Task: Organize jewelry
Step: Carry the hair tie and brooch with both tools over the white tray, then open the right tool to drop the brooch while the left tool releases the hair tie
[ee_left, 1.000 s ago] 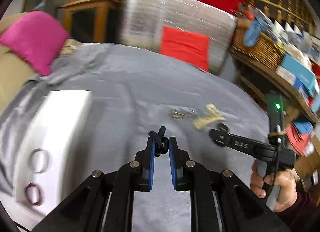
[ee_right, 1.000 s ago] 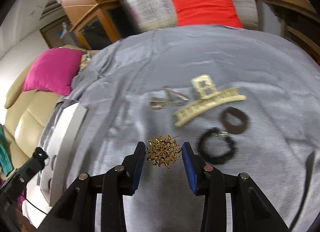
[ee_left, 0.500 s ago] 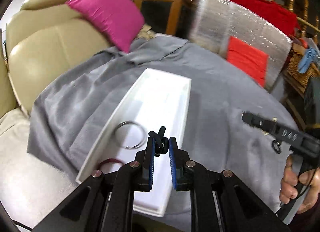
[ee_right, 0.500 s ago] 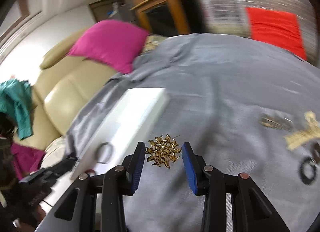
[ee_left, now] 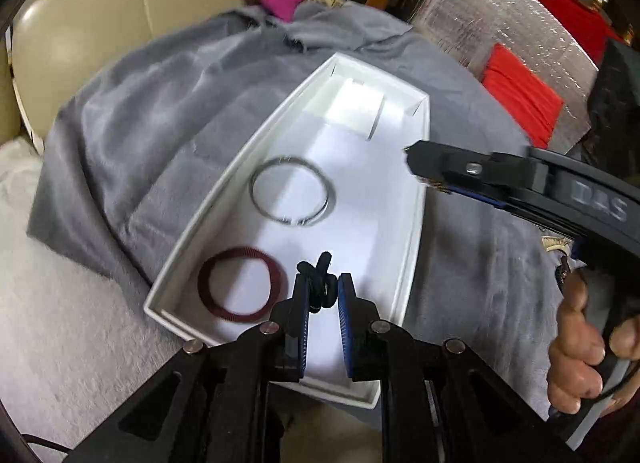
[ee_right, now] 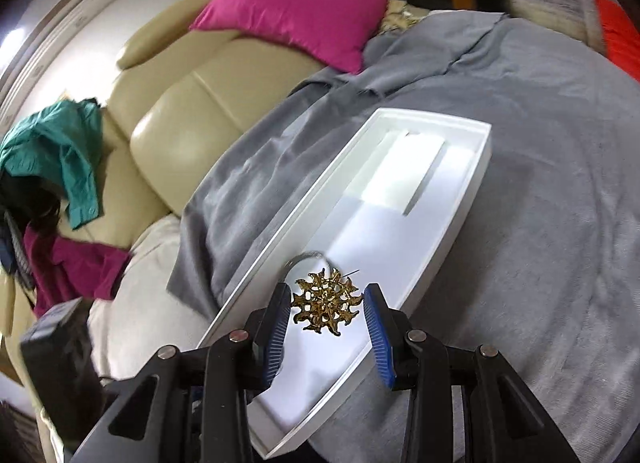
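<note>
White tray (ee_left: 416, 199), two rings, gold brooch (ee_right: 326, 303)

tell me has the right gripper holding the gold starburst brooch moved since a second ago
Yes. The right gripper, shut on the gold starburst brooch, has swung from above the scattered pieces on the grey cloth leftward to over the white rectangular tray.
</note>
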{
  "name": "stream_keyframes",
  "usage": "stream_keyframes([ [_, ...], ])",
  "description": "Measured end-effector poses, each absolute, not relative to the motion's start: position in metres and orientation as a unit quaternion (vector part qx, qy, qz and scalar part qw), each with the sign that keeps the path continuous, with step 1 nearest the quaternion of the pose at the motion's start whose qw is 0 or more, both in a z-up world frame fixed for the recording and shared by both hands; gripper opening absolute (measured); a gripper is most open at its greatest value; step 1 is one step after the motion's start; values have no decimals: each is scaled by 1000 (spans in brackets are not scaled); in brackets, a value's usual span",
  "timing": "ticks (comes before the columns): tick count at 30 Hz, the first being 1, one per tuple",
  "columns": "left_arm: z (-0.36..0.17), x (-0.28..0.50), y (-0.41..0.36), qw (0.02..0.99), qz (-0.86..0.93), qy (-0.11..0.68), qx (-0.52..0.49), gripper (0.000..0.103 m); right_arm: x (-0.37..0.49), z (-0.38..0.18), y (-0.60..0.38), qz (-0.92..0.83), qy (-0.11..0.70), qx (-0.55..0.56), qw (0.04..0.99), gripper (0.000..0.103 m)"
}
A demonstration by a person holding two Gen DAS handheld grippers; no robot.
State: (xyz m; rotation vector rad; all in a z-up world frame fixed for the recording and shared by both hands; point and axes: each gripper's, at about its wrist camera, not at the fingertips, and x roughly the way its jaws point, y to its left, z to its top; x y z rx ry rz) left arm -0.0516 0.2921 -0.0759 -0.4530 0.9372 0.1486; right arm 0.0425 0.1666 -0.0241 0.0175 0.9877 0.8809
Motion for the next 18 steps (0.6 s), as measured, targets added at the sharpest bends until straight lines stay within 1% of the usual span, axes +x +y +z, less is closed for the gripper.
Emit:
stream_keyframes([
  [3, -83, -53, 293, 857, 68, 460, -223, 15, 38, -23, 168, 419, 458, -7, 784, 41],
  [7, -92, -56, 295, 842, 60, 474, -250, 15, 31, -24, 183, 432, 452, -55, 778, 41],
  [13, -97, -60, 299, 831, 65, 483, -266, 15, 31, -40, 205, 433, 453, -122, 770, 41],
  [18, -101, -58, 299, 826, 63, 490, -272, 15, 52, -45, 220, 389, 453, -117, 794, 41],
])
